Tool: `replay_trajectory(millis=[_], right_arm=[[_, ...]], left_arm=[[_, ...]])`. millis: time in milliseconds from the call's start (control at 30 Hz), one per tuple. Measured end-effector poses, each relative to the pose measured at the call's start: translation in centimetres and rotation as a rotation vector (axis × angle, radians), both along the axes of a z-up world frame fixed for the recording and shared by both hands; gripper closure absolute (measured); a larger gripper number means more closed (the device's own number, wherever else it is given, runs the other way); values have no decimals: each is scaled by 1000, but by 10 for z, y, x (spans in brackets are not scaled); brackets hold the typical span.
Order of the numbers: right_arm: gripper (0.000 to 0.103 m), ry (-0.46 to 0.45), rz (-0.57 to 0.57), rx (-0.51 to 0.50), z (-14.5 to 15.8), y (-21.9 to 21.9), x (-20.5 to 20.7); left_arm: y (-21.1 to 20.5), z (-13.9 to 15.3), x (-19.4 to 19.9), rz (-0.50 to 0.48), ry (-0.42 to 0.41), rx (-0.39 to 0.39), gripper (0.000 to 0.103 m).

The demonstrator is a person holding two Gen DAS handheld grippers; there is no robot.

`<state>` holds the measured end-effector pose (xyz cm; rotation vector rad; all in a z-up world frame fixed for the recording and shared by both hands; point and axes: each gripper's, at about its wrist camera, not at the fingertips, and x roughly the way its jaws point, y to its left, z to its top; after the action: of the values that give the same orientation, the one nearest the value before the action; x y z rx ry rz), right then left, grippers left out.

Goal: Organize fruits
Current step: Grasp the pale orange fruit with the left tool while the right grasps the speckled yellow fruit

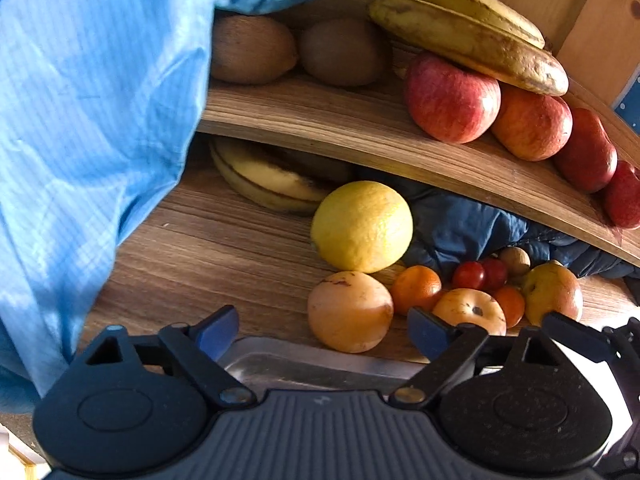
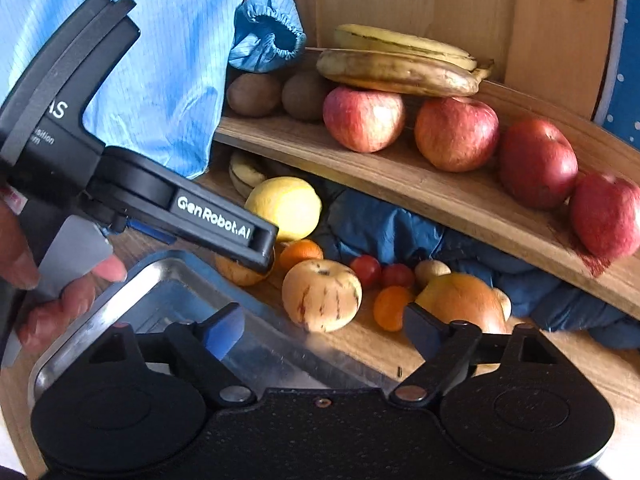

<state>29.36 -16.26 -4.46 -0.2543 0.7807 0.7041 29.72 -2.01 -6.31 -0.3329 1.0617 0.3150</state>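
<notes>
Fruit lay in a loose pile on the bench [image 1: 208,248], just behind the metal tray [image 2: 120,304]. A pale round fruit [image 1: 350,311] sat nearest the tray, with a big lemon [image 1: 362,226] right behind it and small oranges [image 1: 416,289] beside it. The left hand-held gripper [image 1: 324,334] was wide apart and held nothing. The right hand-held gripper [image 2: 324,330] was wide apart too, over the tray. Apples [image 2: 456,134] sat above the pile on the shelf [image 2: 440,196]. A good next move would be to close slowly around the pale fruit's middle, because round fruit rolls and could bump its neighbours.
</notes>
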Motion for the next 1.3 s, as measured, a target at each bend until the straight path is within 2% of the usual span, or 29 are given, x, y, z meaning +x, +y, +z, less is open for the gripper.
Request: replay_trajectory(millis=[333, 467, 567, 733, 933, 1300], right_arm=[[36, -7, -7, -27, -9, 10, 13], [38, -16, 5, -36, -11, 15, 13], [38, -23, 11, -41, -11, 19, 13], [49, -29, 32, -51, -13, 21, 11], [51, -24, 30, -52, -12, 22, 10], [52, -50, -3, -37, -4, 17, 0]], left_arm=[[-7, -7, 20, -36, -7, -58, 31], [-5, -7, 24, -32, -17, -86, 39], [7, -5, 19, -35, -18, -107, 43], [14, -5, 11, -20, -22, -120, 50], [15, -2, 10, -3, -21, -123, 52], [9, 15, -5, -11, -67, -127, 52]])
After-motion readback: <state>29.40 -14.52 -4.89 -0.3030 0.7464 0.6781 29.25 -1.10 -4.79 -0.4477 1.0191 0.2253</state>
